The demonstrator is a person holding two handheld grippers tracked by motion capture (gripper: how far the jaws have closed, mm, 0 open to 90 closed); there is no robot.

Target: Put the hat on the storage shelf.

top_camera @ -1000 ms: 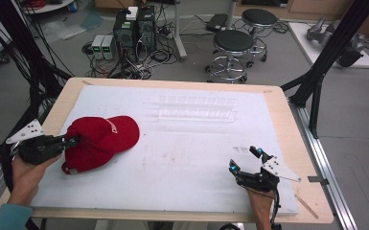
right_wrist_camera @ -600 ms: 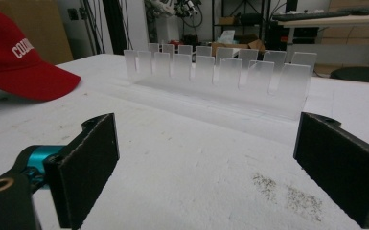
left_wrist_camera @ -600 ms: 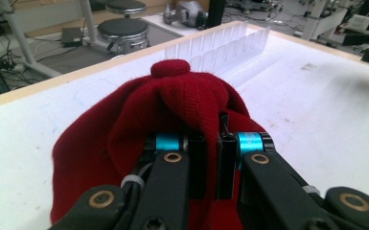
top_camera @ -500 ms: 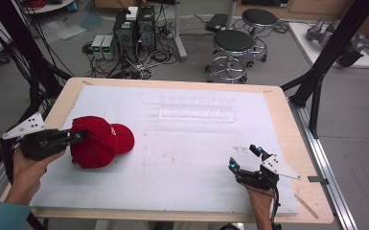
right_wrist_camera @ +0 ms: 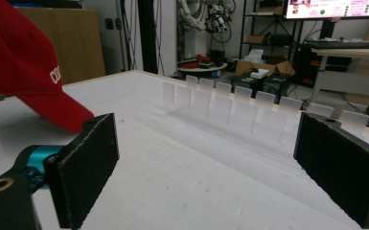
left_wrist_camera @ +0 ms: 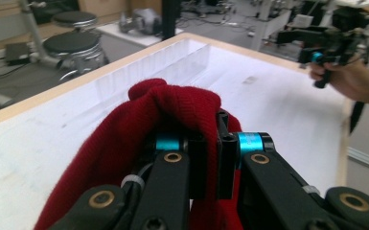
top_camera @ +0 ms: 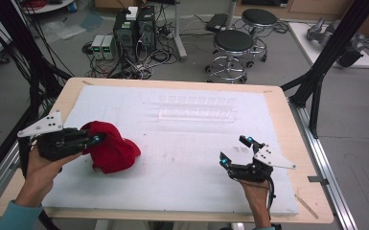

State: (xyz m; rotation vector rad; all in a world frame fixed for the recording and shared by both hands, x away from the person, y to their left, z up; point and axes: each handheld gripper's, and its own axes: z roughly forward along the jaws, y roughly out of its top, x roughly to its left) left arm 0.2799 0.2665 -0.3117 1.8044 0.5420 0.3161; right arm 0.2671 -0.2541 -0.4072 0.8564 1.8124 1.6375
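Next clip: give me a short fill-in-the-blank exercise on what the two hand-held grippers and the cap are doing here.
1. The left hand-held gripper is shut on the fabric of a cap whose colour is ____.
2. The jaws of the right hand-held gripper stand ____, with nothing between them.
3. Toward the far side of the white mat stands a clear plastic ____ with a row of upright dividers.
4. The cap's printed lettering is ____ in colour.

Missing words: red; open; rack; white
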